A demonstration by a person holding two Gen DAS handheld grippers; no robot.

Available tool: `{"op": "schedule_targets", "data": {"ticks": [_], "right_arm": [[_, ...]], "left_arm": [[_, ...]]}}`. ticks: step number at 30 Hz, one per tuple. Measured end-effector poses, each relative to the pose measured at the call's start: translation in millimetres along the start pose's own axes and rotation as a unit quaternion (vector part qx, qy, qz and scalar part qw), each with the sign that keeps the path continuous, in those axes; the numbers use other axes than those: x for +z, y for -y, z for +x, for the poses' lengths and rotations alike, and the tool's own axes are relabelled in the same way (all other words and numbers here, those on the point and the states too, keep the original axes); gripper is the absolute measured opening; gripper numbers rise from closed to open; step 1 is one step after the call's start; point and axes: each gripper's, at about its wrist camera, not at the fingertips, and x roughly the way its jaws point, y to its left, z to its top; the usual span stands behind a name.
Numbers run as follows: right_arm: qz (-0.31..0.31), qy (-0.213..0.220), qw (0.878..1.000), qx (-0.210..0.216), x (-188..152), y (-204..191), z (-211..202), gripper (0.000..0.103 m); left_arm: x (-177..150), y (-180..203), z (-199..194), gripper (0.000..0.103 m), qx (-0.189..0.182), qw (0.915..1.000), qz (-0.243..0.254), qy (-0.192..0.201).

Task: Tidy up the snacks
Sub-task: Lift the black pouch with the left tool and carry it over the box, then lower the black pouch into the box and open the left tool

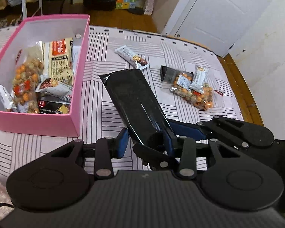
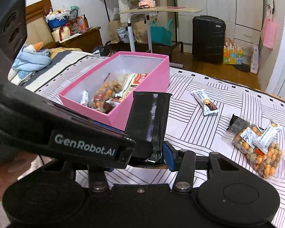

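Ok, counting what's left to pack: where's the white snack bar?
The white snack bar lies loose on the striped cloth, right of the pink box, left of the nut bag pile.

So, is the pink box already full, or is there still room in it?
Still room. The pink box holds snack packets only at its near end, lying low against the walls; its far end shows bare white floor.

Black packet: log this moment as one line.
black packet gripped at its lower end by left gripper and right gripper | above striped cloth | pink box holds snacks
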Motion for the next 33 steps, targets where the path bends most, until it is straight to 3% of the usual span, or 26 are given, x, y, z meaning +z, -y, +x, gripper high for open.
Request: {"op": "schedule_targets", "data": {"ticks": [16, 25, 33], "right_arm": [[-0.035, 0.023, 0.999, -0.004, 43, -46, -19, 0.054], [-0.044, 0.001, 0.999, 0.008, 77, -57, 30, 0.054], [-0.023, -0.006, 0.998, 0.052, 88, -61, 88, 0.054]], "left_arm": [[13, -13, -68, 0.038, 0.018, 0.9983, 0.01, 0.054], [39, -59, -57, 0.039, 0.034, 0.9974, -0.023, 0.059], [55, -110, -32, 0.04, 0.065, 0.9946, -0.057, 0.058]]}}
